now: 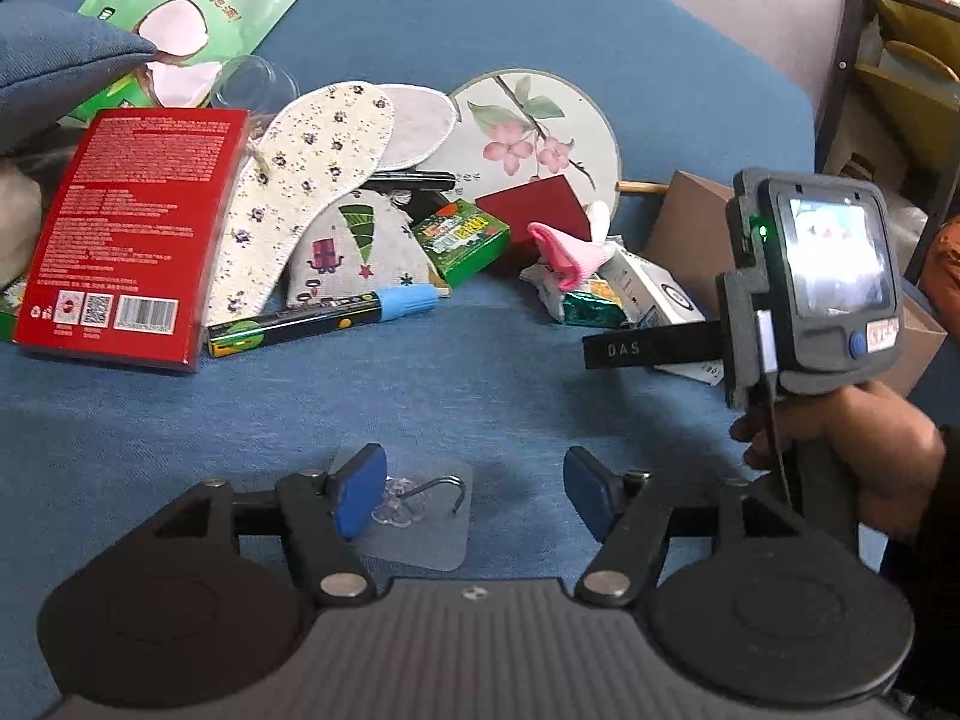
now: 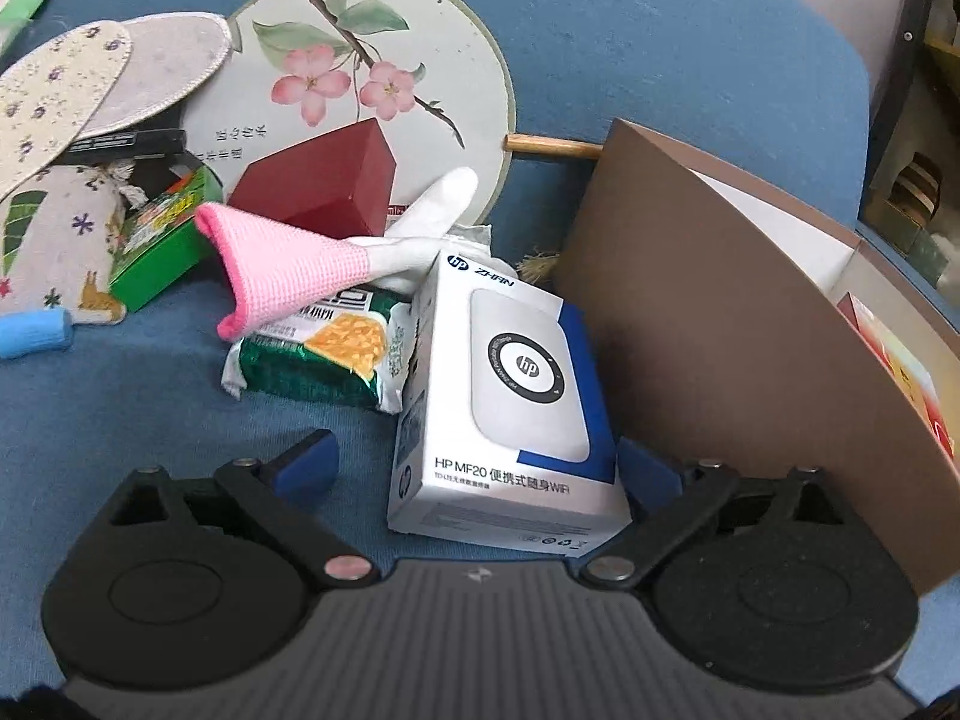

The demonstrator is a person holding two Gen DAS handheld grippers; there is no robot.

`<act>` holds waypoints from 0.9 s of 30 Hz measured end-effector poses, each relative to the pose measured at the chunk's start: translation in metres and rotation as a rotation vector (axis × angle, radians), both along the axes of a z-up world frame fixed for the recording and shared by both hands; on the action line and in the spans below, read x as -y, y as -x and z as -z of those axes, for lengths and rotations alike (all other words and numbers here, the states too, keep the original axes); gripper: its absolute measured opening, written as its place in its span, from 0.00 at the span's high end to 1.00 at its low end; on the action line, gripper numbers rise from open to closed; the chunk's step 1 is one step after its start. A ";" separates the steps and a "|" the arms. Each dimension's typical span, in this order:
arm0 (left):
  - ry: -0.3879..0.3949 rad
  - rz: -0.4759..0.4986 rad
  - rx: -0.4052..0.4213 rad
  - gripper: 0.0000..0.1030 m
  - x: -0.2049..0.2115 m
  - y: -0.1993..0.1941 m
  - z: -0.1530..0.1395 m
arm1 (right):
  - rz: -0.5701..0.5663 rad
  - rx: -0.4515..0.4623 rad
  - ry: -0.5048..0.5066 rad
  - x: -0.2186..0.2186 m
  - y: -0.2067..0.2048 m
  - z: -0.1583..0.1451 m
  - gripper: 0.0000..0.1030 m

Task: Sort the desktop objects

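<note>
Right pad of right gripper point(image 2: 480, 468) mostly hidden behind white HP box point(image 2: 504, 408); contact there not readable. Clear adhesive hook point(image 1: 420, 504) half covered by left pad point(image 1: 360, 498) of left gripper point(image 1: 477, 495), transparent backing hard to trace on blue cloth surface point(image 1: 480, 384). Top of green snack bag point(image 1: 198, 6) cut off at frame edge, glass cup point(image 1: 255, 84) faint and see-through. Black item under floral insoles point(image 1: 300, 180) mostly buried, type unreadable. Left gripper low over cloth, pointing forward, jaws spread wide, holding nothing; hook lies just inside left pad, between the jaws but off to the left, right pad well apart from it. Right gripper in left view held upright-handled by a bare hand point(image 1: 864, 450), black finger reaching toward pile edge. In right view jaws spread wide, straddling near end of HP box; left pad apart from box, nothing clamped. HP box leans tilted against noodle packet point(image 2: 324, 360) and stands just beside brown cardboard flap point(image 2: 720, 312). Pink-and-white sock point(image 2: 300, 264) draped over packet and box top. Dark red box point(image 2: 324, 186) rests on round painted fan point(image 2: 372, 60); green box point(image 2: 162, 246) beside patterned pouch point(image 2: 54, 240). Large red box point(image 1: 132, 228) and blue-capped marker point(image 1: 324, 318) at left of pile.
</note>
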State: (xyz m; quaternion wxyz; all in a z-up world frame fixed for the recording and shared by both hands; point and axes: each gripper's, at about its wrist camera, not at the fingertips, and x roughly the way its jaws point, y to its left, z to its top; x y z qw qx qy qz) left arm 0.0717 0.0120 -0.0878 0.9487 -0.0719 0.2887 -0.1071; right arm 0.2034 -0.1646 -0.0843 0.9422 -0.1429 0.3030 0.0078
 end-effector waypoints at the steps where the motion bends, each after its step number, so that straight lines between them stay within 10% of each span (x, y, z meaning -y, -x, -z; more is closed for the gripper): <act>1: 0.000 -0.008 0.000 0.33 -0.001 0.000 0.000 | -0.003 -0.003 -0.003 0.000 -0.001 0.000 0.06; 9: 0.025 -0.091 -0.008 0.33 -0.017 -0.004 -0.001 | -0.291 -0.065 -0.050 0.001 0.051 -0.011 0.15; 11: 0.016 -0.090 -0.011 0.33 -0.016 -0.003 -0.002 | -0.380 -0.137 -0.131 0.006 0.069 -0.010 0.33; 19: -0.009 -0.087 -0.013 0.33 -0.014 -0.003 -0.002 | -0.156 -0.045 -0.243 0.018 0.067 -0.038 0.04; 27: 0.000 -0.080 -0.013 0.33 -0.017 -0.003 -0.002 | 0.107 -0.112 -0.283 -0.008 -0.006 -0.034 0.02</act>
